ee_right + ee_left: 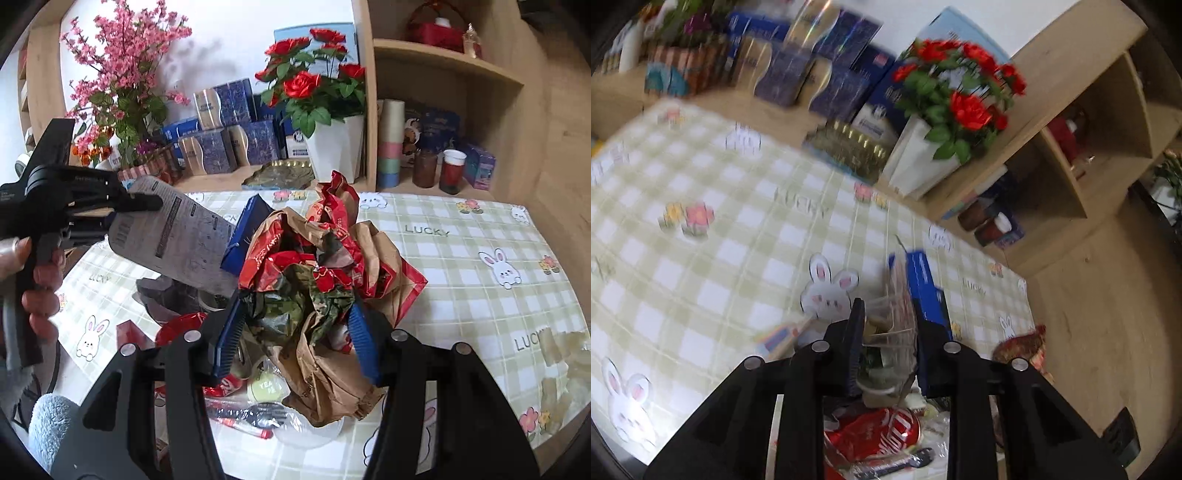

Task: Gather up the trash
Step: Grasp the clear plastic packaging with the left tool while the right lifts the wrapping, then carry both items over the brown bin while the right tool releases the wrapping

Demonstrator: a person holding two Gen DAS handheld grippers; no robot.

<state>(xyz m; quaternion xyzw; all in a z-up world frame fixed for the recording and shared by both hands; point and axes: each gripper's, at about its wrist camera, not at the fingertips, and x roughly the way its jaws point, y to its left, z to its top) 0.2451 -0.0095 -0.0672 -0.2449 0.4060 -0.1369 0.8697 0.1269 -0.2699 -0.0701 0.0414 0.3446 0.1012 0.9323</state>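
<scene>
Meanwhile the right gripper (295,332) clamps a crumpled paper bag (325,280) above the checked tablecloth (461,258). Left of that bag, the left gripper (147,203) pinches a flat blue-backed carton (177,236), its jaws narrow.

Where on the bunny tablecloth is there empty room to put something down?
The tablecloth is bare right of the crumpled paper bag, toward the shelf. It is crowded under and left of the bag: red can, wrapped fork, grey carton.
</scene>
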